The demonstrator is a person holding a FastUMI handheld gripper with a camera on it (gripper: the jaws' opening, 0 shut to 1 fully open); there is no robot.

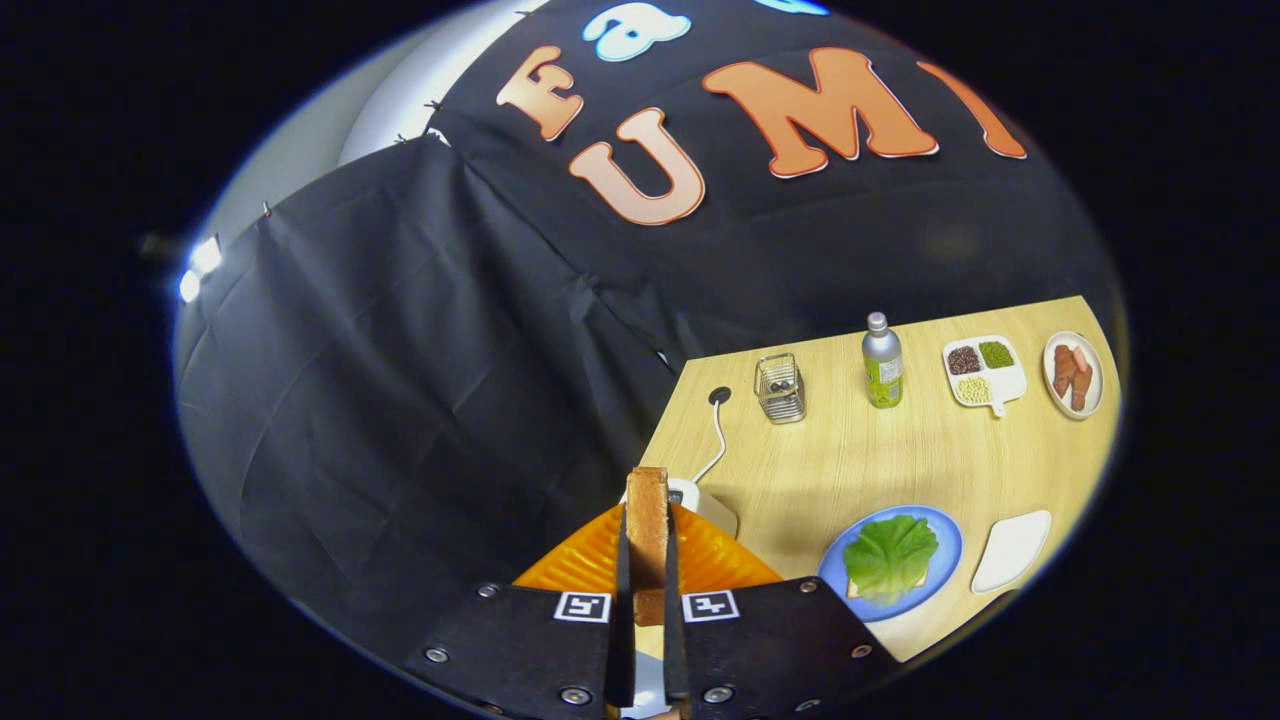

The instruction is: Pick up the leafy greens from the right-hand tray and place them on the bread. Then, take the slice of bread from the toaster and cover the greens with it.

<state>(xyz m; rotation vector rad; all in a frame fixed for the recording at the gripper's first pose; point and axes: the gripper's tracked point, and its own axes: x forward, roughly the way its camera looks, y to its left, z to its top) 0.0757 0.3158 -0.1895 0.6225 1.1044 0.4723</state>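
A slice of bread (pixel 648 525) stands on edge between my two fingers, and the gripper (pixel 647 535) is shut on it, held up above an orange ridged tray (pixel 585 565). Just beyond the slice peeks the white toaster (pixel 700 500) with its cord. To the right of the fingers a blue plate (pixel 945 565) carries a leafy green (pixel 890 555) lying on another slice of bread (pixel 870 592). Farther right lies an empty white tray (pixel 1012 550).
Along the far side of the wooden table (pixel 850 460) stand a wire basket (pixel 780 388), a green-labelled bottle (pixel 882 362), a divided white dish of beans (pixel 985 372) and a plate of sausages (pixel 1073 375). The black cloth wall closes off the left.
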